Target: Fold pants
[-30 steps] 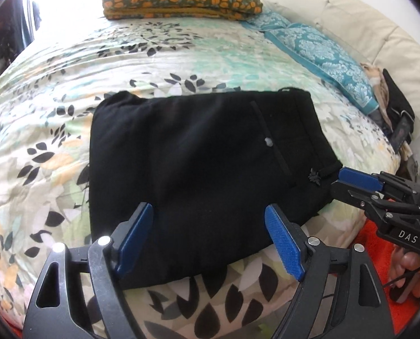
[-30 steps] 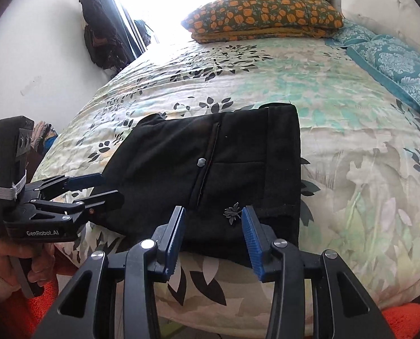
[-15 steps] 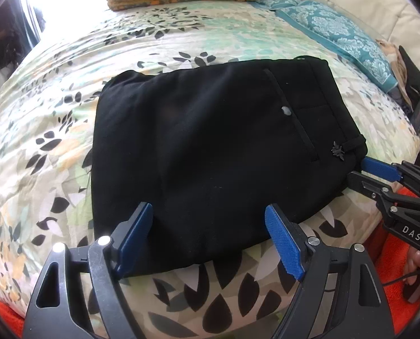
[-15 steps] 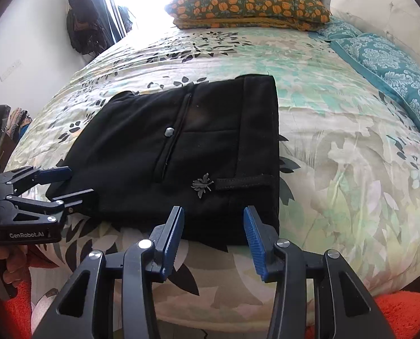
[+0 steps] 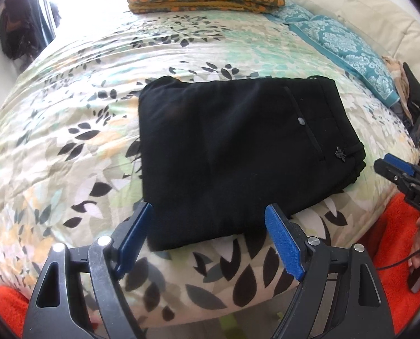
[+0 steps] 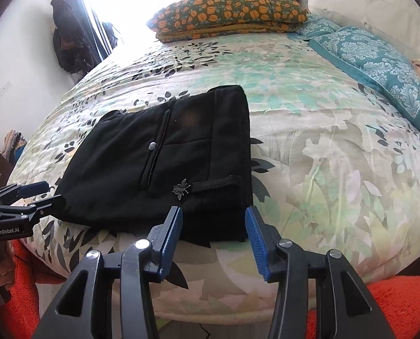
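Observation:
Black pants (image 5: 238, 147) lie folded into a flat rectangle near the front edge of the bed, also seen in the right wrist view (image 6: 176, 163). A small metal leaf charm (image 6: 181, 188) and a button (image 6: 151, 146) show on top. My left gripper (image 5: 210, 234) is open and empty, just short of the pants' near edge. My right gripper (image 6: 212, 234) is open and empty at the pants' waistband corner. Each gripper shows in the other's view: the right one (image 5: 393, 169) and the left one (image 6: 37, 195), both apart from the cloth.
The floral bedspread (image 6: 323, 147) covers the bed. An orange-flowered pillow (image 6: 229, 11) lies at the far end, teal pillows (image 6: 379, 65) on the right by a cream headboard (image 6: 365, 8). An orange rug (image 6: 402, 305) lies below the bed's edge. Dark clothes (image 6: 69, 42) hang at the left wall.
Both grippers have drawn back and up from the folded pants, which look smaller and farther now. The pants have stayed flat on the bed.

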Motion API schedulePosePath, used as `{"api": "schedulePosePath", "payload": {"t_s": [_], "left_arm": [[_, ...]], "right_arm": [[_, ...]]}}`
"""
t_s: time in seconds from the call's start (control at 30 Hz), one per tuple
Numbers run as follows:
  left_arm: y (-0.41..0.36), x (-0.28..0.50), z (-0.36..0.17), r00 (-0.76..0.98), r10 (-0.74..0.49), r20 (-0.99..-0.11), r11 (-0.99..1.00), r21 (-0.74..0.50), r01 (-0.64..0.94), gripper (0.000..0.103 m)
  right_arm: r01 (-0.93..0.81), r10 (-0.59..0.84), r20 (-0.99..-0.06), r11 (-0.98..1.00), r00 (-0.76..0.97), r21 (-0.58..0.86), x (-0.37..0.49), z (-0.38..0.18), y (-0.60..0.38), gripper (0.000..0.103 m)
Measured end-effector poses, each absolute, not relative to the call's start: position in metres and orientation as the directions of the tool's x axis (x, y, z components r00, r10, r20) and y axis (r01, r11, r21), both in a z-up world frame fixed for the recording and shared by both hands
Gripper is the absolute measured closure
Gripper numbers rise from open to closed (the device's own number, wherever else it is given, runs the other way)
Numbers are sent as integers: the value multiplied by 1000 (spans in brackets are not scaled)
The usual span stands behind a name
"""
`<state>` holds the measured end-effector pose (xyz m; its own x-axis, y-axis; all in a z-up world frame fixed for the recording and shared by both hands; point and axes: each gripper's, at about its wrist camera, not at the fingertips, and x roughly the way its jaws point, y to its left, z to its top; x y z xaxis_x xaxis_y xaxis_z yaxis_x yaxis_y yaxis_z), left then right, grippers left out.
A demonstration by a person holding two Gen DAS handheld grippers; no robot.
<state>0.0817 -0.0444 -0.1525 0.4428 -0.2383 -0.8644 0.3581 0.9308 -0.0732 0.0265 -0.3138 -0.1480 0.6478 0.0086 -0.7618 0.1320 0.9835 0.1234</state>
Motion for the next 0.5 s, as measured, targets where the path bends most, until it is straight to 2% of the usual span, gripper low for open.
{"api": "schedulePosePath", "payload": {"t_s": [0.03, 0.1, 0.27, 0.5], "left_arm": [[-34, 78, -152, 443, -236, -865, 935, -77, 346, 20], [-16, 70, -152, 437, -226, -871, 945, -86, 317, 20], [11, 60, -161, 406, -246, -880, 951, -138, 276, 20], [28, 134, -174, 322, -417, -850, 903, -348, 251, 20]], "right_arm": [[149, -5, -748, 981, 664, 126, 20, -143, -315, 29], [168, -13, -727, 976, 687, 141, 10, -137, -317, 21], [166, 32, -735, 967, 677, 194, 11, -140, -321, 20], [151, 312, -756, 868, 575, 473, 78, -165, -379, 20]]}}
